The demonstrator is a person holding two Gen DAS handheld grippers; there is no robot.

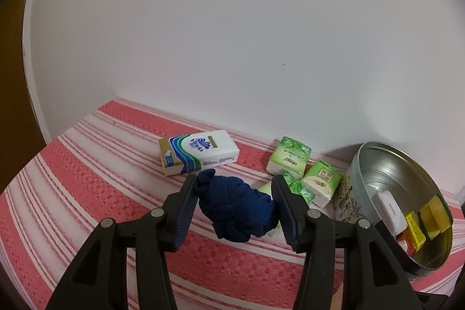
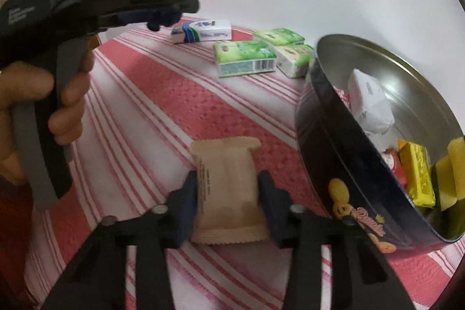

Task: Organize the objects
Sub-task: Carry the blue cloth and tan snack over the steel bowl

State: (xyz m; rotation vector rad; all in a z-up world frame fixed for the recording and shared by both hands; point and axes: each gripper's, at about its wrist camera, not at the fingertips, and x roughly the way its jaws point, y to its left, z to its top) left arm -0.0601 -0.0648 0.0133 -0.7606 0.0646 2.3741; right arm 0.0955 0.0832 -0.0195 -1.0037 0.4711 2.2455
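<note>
My left gripper [image 1: 235,193] is shut on a rolled navy blue sock [image 1: 238,208] and holds it above the red striped cloth. The left gripper also shows in the right wrist view [image 2: 162,16], held up by a hand at the upper left. My right gripper [image 2: 228,188] is shut on a beige sealed packet [image 2: 228,188] just above the cloth, left of a round metal tin [image 2: 319,141]. The tin [image 1: 375,164] holds a white packet [image 2: 369,100], yellow blocks [image 2: 418,173] and small red items.
A white and blue tissue pack [image 1: 199,151] lies by the wall. Several green tissue packs [image 1: 290,156] lie between it and the tin, also in the right wrist view [image 2: 247,57]. A white wall stands behind the red striped cloth [image 1: 87,179].
</note>
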